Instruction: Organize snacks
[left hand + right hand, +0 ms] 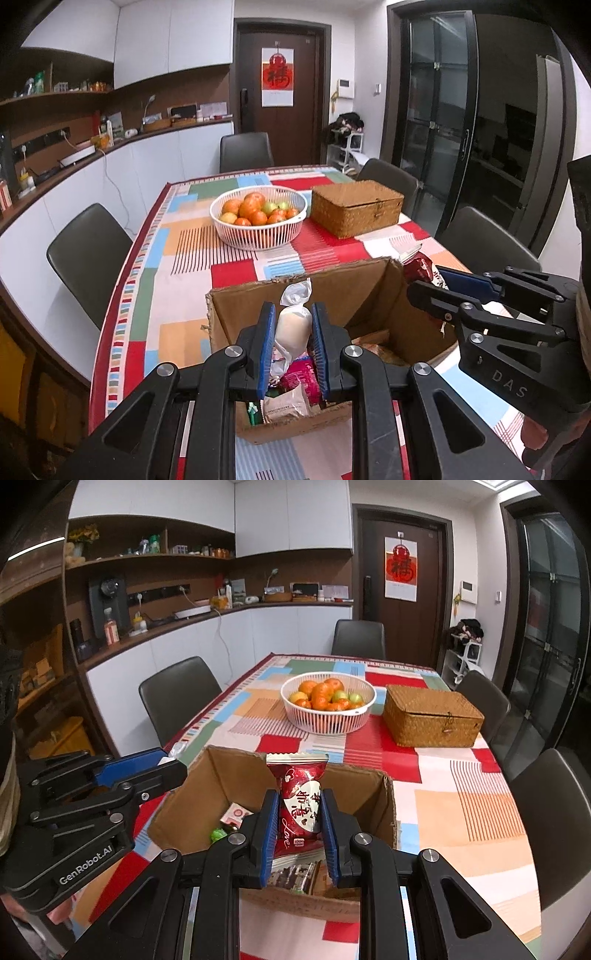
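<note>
An open cardboard box (373, 291) (236, 771) with several snack packets inside stands on the near part of the table. My left gripper (293, 343) is shut on a pale round snack in a clear wrapper (293, 326) and holds it above the box. My right gripper (300, 825) is shut on a red snack packet with a white heart (301, 805), also above the box. The right gripper shows in the left wrist view (436, 284), and the left gripper shows in the right wrist view (162, 762).
A white basket of oranges and green fruit (258, 216) (328, 701) and a closed wicker box (356, 206) (432, 716) stand farther back on the patchwork tablecloth (184, 258). Dark chairs (88, 254) surround the table. A counter (74, 158) runs along the left wall.
</note>
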Demonstrator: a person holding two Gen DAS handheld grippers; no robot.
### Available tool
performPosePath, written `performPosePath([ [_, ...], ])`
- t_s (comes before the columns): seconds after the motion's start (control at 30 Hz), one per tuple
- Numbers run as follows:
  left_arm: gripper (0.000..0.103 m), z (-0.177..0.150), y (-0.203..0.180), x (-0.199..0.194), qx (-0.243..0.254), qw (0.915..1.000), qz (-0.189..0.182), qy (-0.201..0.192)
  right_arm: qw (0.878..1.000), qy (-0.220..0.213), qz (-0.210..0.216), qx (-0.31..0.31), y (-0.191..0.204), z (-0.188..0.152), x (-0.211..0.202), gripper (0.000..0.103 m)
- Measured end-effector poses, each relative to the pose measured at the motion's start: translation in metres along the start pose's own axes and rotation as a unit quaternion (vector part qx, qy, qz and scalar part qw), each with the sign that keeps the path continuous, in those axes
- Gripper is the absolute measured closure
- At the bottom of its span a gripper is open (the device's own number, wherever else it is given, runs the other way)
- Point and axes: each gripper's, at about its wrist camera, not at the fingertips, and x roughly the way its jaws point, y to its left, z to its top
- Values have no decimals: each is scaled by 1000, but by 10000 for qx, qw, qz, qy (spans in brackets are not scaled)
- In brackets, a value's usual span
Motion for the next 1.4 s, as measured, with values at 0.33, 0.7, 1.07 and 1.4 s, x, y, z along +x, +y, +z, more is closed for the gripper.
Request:
performPosePath([
  [0.33, 66, -8, 5, 15, -126, 9994, 287, 153, 9990, 332, -161, 248, -17, -4, 32, 62],
  [0.7, 39, -37, -10, -54, -88, 9958, 765, -487, 9989, -50, -283, 369, -14, -30, -17, 55],
  [1.07, 17, -69, -24, -130, -232, 9907, 1038, -848, 9970, -558, -410, 332, 6, -61, -98, 26],
  [1.4, 1, -97, -36, -182, -291, 9833, 1372, -1162, 9944, -849, -583, 216, 19, -86, -149, 13],
])
